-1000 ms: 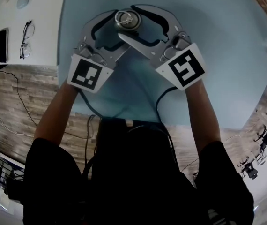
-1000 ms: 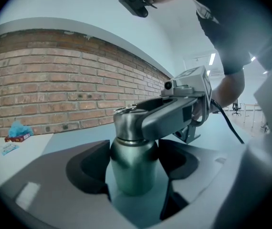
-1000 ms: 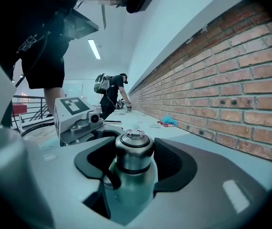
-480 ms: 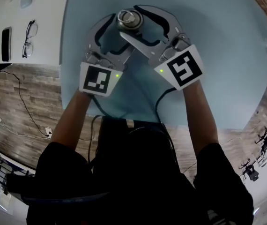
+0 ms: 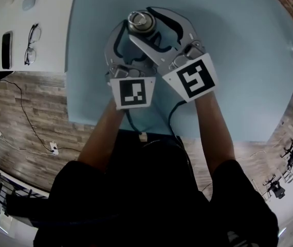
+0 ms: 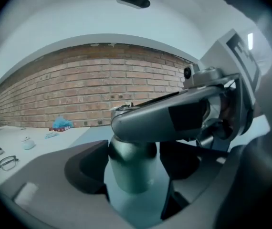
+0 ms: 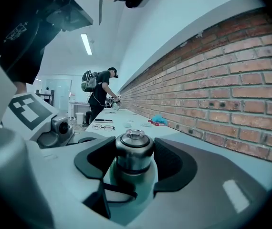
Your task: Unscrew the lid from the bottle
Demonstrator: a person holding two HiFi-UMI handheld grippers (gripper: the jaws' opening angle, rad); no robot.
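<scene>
While my left gripper (image 6: 135, 173) is clamping the grey metal bottle (image 6: 129, 178) on the pale blue desk (image 5: 239, 60), my right gripper (image 7: 134, 160) is squeezing its round steel lid (image 7: 134, 144).

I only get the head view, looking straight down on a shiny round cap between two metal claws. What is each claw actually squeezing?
Observer: The left hand-held gripper has its jaws pressed on the body of the pale green metal bottle, below the shoulder.
Operator: And the other claw?
Observer: The right hand-held gripper is shut on the silver steel lid itself, one dark pad on each side.
Operator: Is anyone else around?
Observer: Yes, a person wearing a backpack stands far off behind the bottle.
</scene>
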